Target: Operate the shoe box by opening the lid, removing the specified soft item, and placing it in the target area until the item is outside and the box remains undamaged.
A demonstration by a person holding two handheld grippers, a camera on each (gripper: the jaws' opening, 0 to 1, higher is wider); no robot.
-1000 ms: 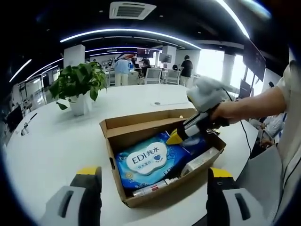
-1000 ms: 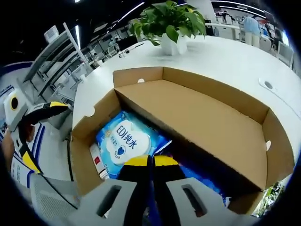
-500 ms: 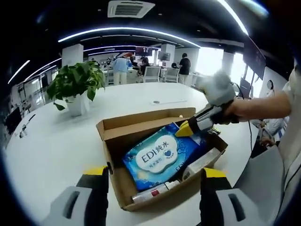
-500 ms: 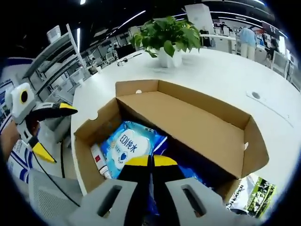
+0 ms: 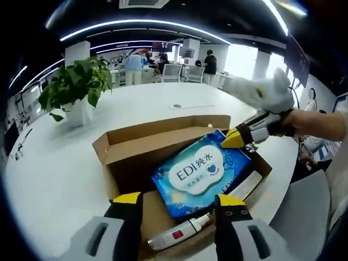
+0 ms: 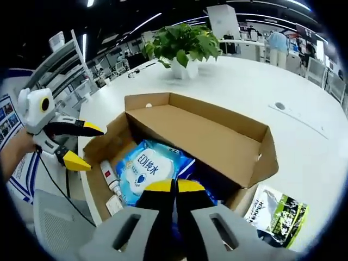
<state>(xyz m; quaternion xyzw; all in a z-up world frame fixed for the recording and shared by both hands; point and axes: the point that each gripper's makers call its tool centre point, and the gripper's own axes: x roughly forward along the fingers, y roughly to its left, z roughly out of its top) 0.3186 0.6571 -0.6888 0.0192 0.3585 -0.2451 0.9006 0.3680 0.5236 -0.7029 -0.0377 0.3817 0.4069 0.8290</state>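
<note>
The brown shoe box (image 5: pixel 163 128) stands open on the white table, its lid folded back. A blue wet-wipes pack (image 5: pixel 202 175) printed "EDI" rises tilted out of it. My right gripper (image 5: pixel 235 139) is shut on the pack's far corner, a hand behind it. In the right gripper view its yellow-tipped jaws (image 6: pixel 174 187) are pressed together on the pack (image 6: pixel 145 167) over the box (image 6: pixel 206 111). My left gripper (image 5: pixel 178 200) hangs open just above the box's near end, holding nothing. It enters the right gripper view from the left, as the left gripper (image 6: pixel 89 147) at the box's corner.
A white tube with a red label (image 5: pixel 175 236) and a white carton (image 5: pixel 246 186) lie in the box beside the pack. A green-black packet (image 6: pixel 274 209) lies on the table by the box. A potted plant (image 5: pixel 73 92) stands farther back. People and chairs are far behind.
The right gripper has lifted the wipes pack higher out of the box. The left gripper has come closer to the box and its jaws stand nearer together.
</note>
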